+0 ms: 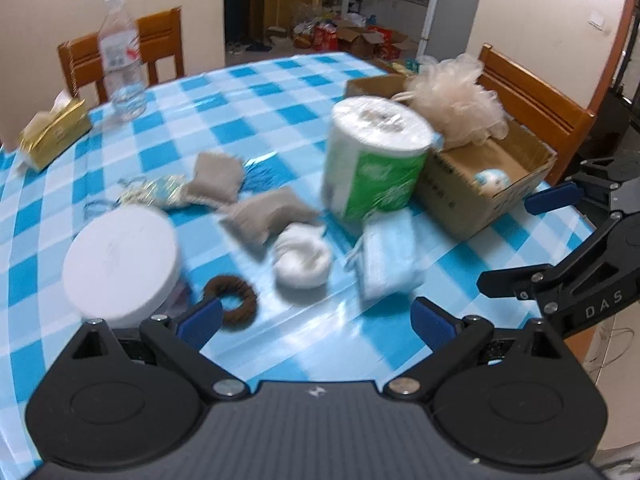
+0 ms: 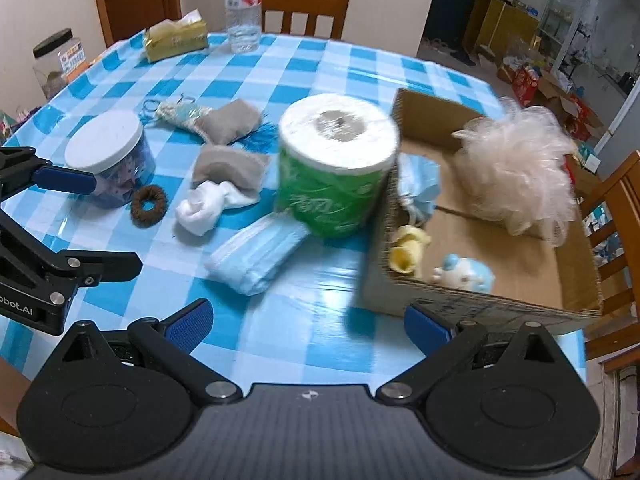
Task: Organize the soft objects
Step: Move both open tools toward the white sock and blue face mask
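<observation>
Blue-checked tablecloth (image 2: pixel 352 64) bearing cardboard box (image 2: pixel 500 304), paper roll (image 2: pixel 336 168); wooden chairs (image 2: pixel 306 4) around; left gripper (image 1: pixel 316 320) and right gripper (image 2: pixel 308 320) both spread wide, empty.

Even indoor light, motion blur throughout, glare on tablecloth (image 1: pixel 320 332), fisheye-bent edges

Clear plastic water bottle (image 2: pixel 242 6) upright near the table's (image 2: pixel 304 344) far edge; gold tissue pack (image 2: pixel 176 39) just beside it; lidded clear jar (image 2: pixel 60 62) beyond the left edge; wooden chairs (image 2: pixel 307 2) at far and right edges; cartons (image 1: pixel 360 40) on floor in the room beyond.
</observation>
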The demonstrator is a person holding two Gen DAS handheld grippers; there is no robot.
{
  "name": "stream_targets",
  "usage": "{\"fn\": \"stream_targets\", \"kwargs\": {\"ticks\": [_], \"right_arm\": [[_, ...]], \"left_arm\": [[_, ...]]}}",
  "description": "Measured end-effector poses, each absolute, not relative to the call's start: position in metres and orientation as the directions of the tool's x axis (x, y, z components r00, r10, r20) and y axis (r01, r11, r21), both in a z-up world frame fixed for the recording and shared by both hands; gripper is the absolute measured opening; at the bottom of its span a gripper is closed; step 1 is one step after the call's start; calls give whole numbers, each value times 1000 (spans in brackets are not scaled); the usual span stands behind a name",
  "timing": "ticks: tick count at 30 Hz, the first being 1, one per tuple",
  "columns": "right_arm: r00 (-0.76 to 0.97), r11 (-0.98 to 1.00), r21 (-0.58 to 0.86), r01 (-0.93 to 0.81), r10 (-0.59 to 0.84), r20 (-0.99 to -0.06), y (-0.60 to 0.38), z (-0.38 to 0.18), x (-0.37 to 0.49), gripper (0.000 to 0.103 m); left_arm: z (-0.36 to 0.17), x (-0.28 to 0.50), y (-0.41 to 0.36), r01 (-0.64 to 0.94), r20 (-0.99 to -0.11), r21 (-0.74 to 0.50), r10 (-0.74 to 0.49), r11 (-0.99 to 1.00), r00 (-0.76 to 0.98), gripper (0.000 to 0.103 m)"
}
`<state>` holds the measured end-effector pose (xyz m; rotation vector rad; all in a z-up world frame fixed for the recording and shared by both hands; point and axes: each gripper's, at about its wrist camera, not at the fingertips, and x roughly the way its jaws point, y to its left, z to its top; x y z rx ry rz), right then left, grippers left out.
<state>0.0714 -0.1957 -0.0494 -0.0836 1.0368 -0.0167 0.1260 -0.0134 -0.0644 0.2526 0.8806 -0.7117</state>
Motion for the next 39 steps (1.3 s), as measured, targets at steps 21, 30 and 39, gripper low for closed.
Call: {"fn": "stream_targets", "kwargs": {"ticks": [21, 30, 39], "right_arm": [[560, 958, -26, -286, 145, -816, -157, -106, 134, 103], [492, 937, 20, -348, 201, -847, -153, -126, 147, 103], [438, 893, 48, -448, 266, -859, -142, -122, 115, 103]], "left_arm": [[-90, 120, 23, 401, -860, -20, -220, 916, 461, 100], [-91, 123, 22, 392, -865, -2, -198, 920, 461, 100], [-88, 134, 6, 479, -864, -2, -243, 878, 441, 100]]}}
